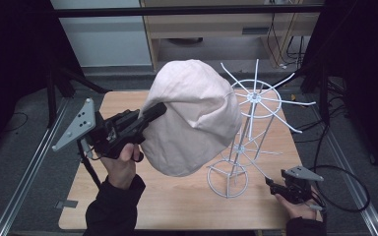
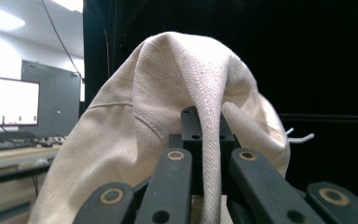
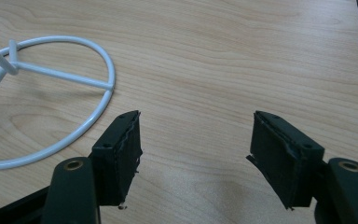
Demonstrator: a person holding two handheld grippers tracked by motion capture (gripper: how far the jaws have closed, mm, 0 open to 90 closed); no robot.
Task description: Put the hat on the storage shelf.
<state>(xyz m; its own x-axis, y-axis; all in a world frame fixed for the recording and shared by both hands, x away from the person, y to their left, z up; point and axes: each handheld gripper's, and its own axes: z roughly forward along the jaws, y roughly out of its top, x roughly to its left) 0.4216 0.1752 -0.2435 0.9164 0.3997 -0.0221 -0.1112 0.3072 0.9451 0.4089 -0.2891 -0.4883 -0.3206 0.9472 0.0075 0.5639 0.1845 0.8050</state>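
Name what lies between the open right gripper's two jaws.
Bare wooden table; the right gripper holds nothing, as the right gripper view shows. The white rack's base ring sits aside.

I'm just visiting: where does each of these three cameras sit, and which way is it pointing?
High view: fixed above the table, looking forward and down; both forearms and tongs show.
Left gripper view: rides the left tongs, looking along jaws shut on the cream hat.
Right gripper view: rides the right tongs, looking down at the tabletop between open jaws.
Shared: the white wire stand shows in the high view, and its round base in the right gripper view.
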